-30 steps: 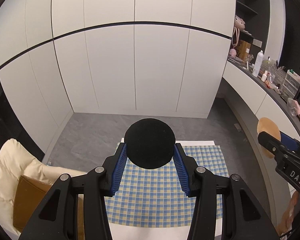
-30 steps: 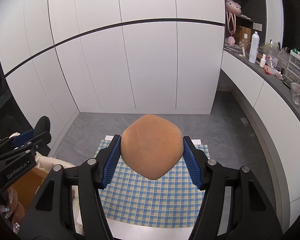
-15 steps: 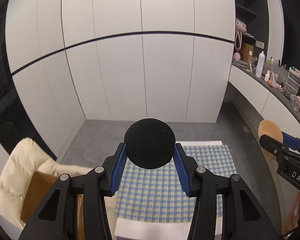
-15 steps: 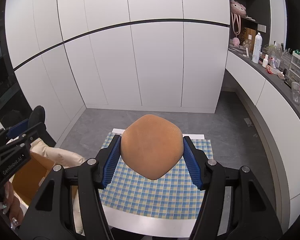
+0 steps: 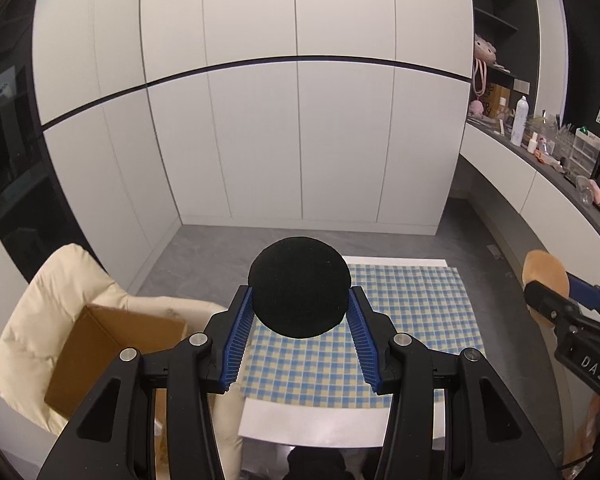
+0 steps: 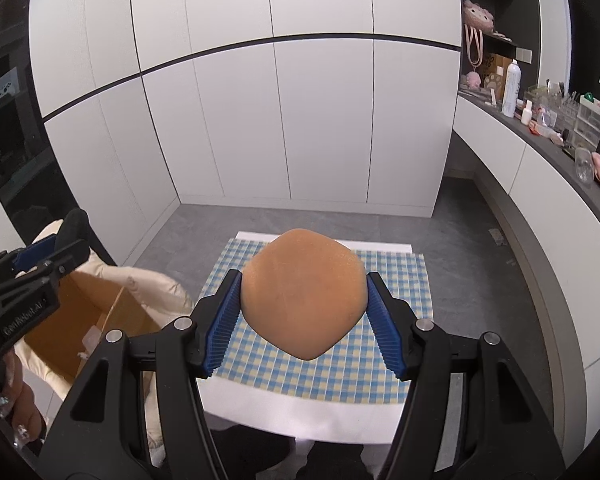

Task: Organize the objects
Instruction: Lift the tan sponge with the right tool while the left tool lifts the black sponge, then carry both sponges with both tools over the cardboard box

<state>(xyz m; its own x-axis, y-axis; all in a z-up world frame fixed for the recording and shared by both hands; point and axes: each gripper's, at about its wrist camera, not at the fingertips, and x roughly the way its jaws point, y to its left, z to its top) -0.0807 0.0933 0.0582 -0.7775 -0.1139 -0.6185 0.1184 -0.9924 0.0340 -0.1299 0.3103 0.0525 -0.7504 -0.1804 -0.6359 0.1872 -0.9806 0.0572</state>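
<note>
Black puff (image 5: 299, 287) clamped in left gripper (image 5: 299, 330), tan puff (image 6: 304, 294) clamped in right gripper (image 6: 303, 322). Both held in the air above the checked cloth (image 5: 412, 320) on the table (image 6: 300, 416). Cardboard box (image 5: 108, 352) on cream chair (image 5: 52, 292), left.

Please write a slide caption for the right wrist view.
Right gripper holds tan rounded sponge above blue-and-yellow checked cloth.
</note>
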